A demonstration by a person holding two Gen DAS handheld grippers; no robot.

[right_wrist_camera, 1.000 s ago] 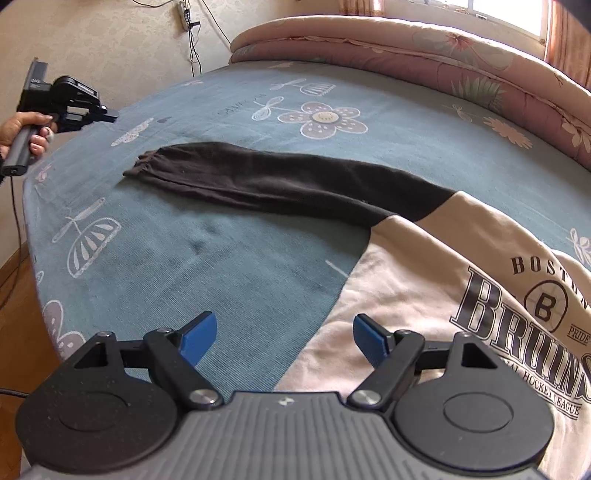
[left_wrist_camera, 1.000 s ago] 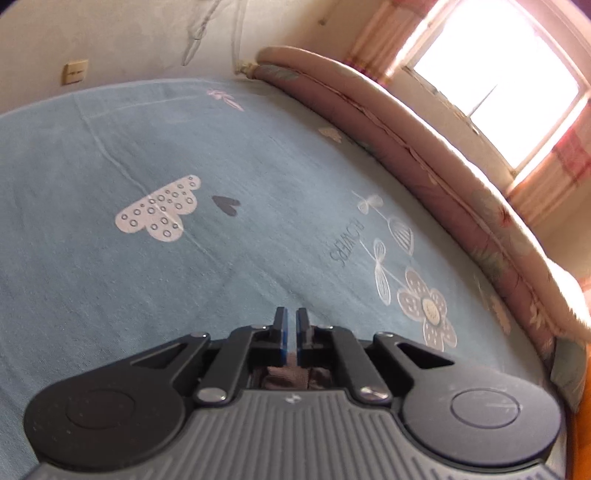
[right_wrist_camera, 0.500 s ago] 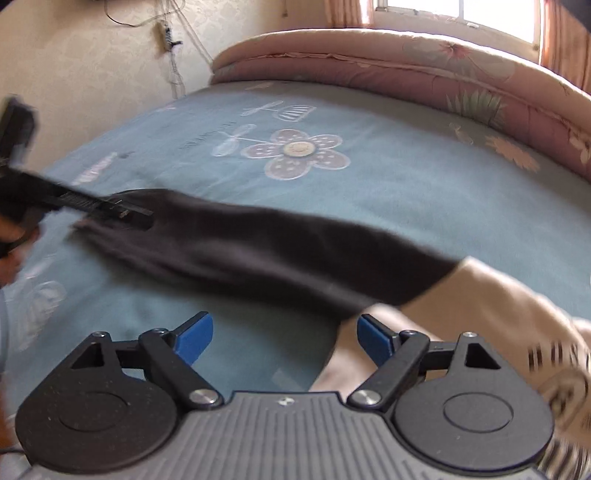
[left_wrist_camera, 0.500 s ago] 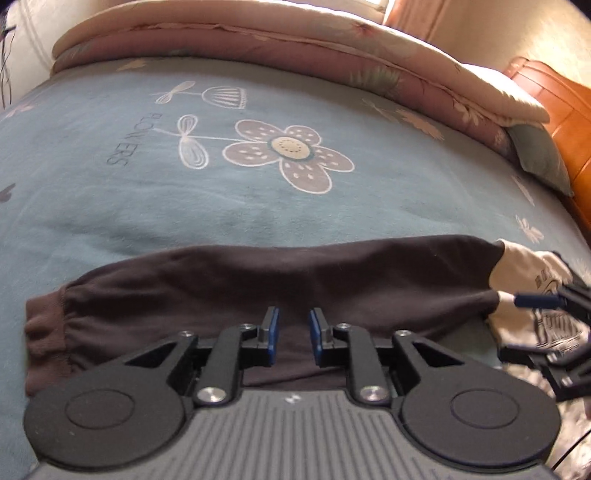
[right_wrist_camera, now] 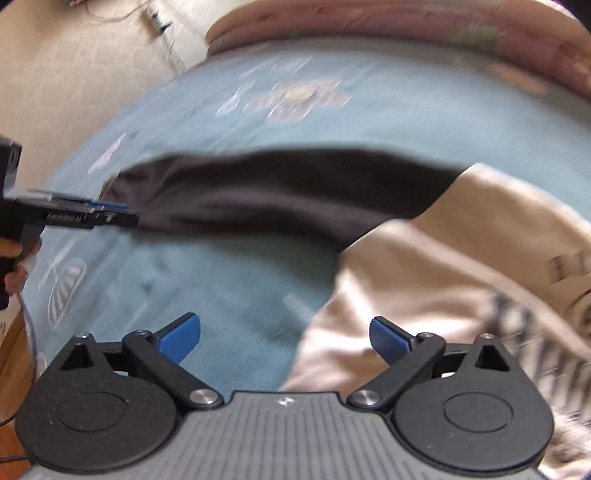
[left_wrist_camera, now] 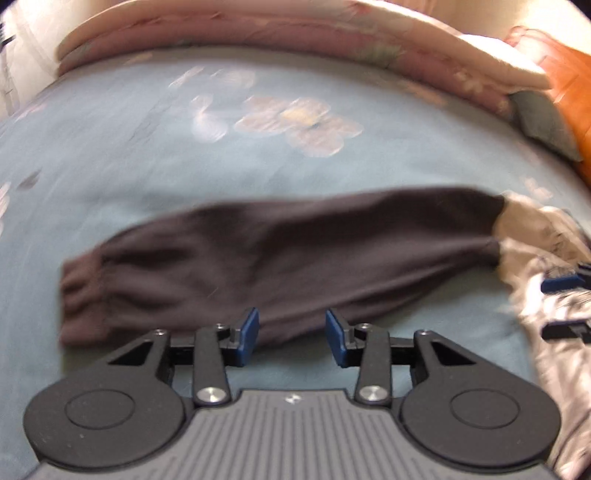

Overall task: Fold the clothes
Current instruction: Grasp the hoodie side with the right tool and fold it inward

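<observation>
Two grippers | left gripper (left_wrist_camera: 291,338) now parted, sleeve (left_wrist_camera: 280,254) released at 12 | right gripper (right_wrist_camera: 284,334) wide, empty | sleeve lies outstretched, unfolded

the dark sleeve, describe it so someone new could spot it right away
On the blue flowered bedspread lies a cream sweatshirt. Its dark sleeve stretches flat sideways from the cream body, the only near-black fabric there, ending in a gathered cuff.

Blue bedsheet (left_wrist_camera: 110,184) with pale flower print (left_wrist_camera: 295,122) covers the bed. Pink floral quilt (left_wrist_camera: 295,29) lies rolled along the sheet's far edge. Grey pillow (left_wrist_camera: 546,122) sits at the quilt's right end, against an orange wooden headboard (left_wrist_camera: 572,74). Beige wall (right_wrist_camera: 74,74) beyond the sheet's left side carries cables (right_wrist_camera: 162,26).
</observation>
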